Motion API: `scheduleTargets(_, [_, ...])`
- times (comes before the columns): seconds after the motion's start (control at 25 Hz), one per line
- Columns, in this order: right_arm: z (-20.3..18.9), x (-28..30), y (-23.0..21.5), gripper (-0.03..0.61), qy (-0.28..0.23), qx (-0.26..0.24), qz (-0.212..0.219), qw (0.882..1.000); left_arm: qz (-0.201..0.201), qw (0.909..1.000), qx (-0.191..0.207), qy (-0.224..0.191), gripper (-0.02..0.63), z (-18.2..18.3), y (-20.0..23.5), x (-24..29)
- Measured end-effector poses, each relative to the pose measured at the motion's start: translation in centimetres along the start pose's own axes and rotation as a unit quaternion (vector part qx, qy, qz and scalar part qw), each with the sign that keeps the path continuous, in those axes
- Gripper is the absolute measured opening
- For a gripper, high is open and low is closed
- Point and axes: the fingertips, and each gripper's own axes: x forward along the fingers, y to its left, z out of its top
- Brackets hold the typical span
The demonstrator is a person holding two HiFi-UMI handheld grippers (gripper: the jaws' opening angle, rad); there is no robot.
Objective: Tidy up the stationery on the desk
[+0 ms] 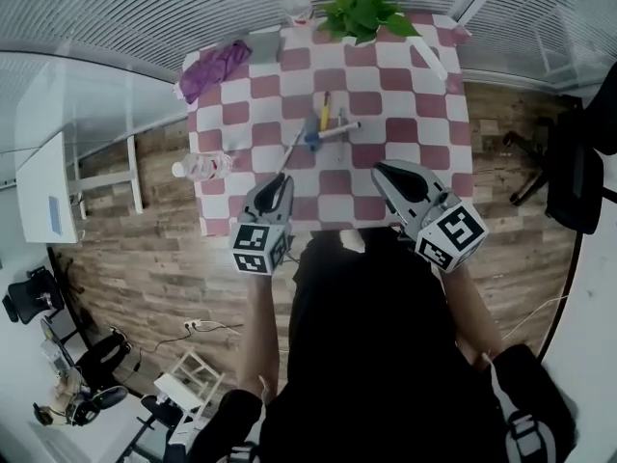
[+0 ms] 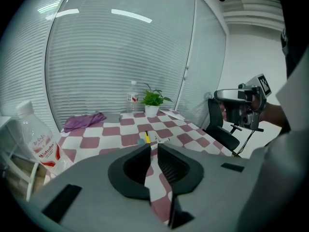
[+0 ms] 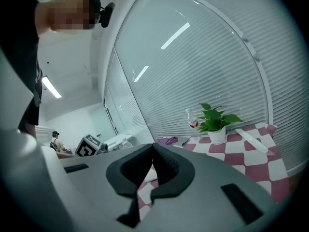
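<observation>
Several pens lie bunched mid-table on the red-and-white checked cloth [image 1: 405, 99]: a yellow pen [image 1: 325, 111], a white pen [image 1: 337, 131], a blue piece [image 1: 311, 135] and a thin white pen [image 1: 289, 152]. My left gripper [image 1: 281, 181] hovers over the near edge, jaws shut and empty; in the left gripper view its jaws [image 2: 153, 147] meet just short of the yellow pen [image 2: 147, 137]. My right gripper [image 1: 380, 170] hangs over the near right part of the table. Its jaws [image 3: 153, 148] are closed with nothing between them.
A water bottle [image 1: 202, 167] lies at the table's left edge. At the far side are a purple cloth [image 1: 214, 66], a grey flat item [image 1: 265, 46], an upright bottle [image 1: 296, 3], a potted plant [image 1: 362, 8] and a long white object [image 1: 429, 58]. A black chair [image 1: 569, 167] stands to the right.
</observation>
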Motion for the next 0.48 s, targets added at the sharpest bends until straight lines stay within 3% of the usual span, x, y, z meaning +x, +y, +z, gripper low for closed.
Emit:
scheduleTargets(0.32, [-1.8,0.6,-1.7,0.021,0.038,0.023,0.046,0.998,0.034,0.9987,-0.001,0.039,0.043,-1.7,0.3,2.0])
scheduleTargets(0.48, [-2.4,1.2,-2.1,0.021,0.049,0.029,0.046,0.997,0.043,0.9975,0.002,0.056,0.101,-2.8,1.7,2.9])
